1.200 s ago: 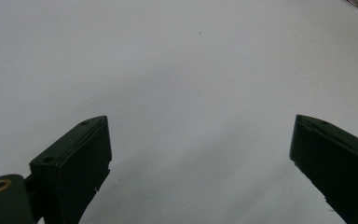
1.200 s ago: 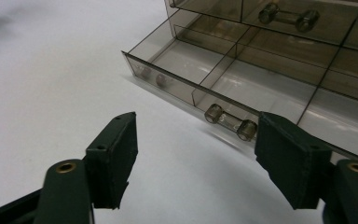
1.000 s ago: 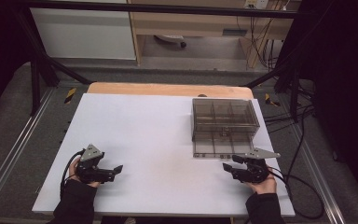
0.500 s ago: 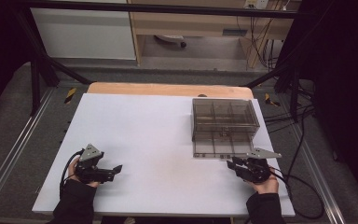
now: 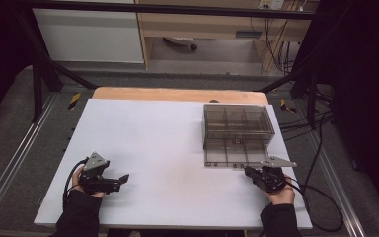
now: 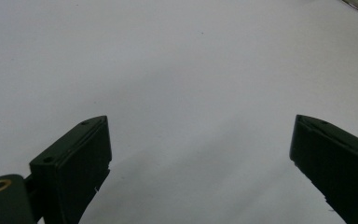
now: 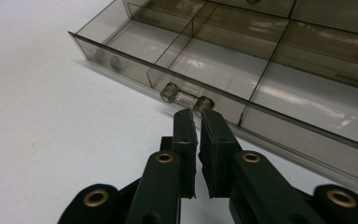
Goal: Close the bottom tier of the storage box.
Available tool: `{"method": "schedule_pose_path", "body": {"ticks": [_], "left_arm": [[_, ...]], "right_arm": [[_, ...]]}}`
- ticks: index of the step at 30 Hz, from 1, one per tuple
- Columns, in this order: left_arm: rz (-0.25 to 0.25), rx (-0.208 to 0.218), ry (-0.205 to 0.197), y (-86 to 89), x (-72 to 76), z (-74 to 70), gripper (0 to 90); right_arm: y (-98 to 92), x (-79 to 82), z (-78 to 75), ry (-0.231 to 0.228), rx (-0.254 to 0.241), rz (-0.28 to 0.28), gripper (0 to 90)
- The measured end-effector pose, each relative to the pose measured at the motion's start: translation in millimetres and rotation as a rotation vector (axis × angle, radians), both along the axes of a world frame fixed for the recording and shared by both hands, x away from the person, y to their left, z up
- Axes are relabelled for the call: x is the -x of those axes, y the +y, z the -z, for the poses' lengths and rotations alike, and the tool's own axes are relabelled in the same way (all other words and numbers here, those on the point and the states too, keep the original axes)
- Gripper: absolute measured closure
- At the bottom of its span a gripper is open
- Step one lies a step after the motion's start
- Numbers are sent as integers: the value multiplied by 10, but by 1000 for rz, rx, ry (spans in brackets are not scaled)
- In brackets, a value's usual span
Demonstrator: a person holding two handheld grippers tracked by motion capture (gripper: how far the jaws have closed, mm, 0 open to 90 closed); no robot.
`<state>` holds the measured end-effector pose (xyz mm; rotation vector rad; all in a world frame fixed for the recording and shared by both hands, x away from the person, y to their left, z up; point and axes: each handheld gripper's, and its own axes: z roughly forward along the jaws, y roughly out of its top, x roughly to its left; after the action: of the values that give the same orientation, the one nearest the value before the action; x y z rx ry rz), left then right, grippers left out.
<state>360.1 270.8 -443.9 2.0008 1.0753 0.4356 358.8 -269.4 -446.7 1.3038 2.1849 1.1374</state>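
White bench [image 5: 168, 148] is bare apart from a smoky clear compartment box [image 5: 237, 126] at right, its drawer [image 7: 261, 70] pulled out. Right hand-held gripper [image 7: 196, 114] is nearly closed at the drawer handle [image 7: 184, 97], contact unclear. Left hand-held gripper [image 5: 121, 178] is parked wide apart, well away.

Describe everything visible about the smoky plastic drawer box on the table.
The drawer box is translucent smoky-grey plastic, standing on the right side of the white table toward the far edge. Its bottom drawer is pulled out toward the person, showing empty compartments split by thin dividers. A small clear bar handle sits on the drawer's front wall. The right gripper has its nearly closed jaws at that handle; contact is unclear.
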Motion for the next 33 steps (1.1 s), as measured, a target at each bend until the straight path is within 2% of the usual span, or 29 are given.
{"method": "schedule_pose_path", "body": {"ticks": [4,21,33], "left_arm": [[1,4,1,5,-1,0,52],[-2,8,0,23,1,-4,51],[1,9,3,15,-4,-3,51]], "right_arm": [[14,-33,22,6,7,0,900],[20,-145,63,-5,29,15,900],[44,-168,78,-13,41,15,900]]}}
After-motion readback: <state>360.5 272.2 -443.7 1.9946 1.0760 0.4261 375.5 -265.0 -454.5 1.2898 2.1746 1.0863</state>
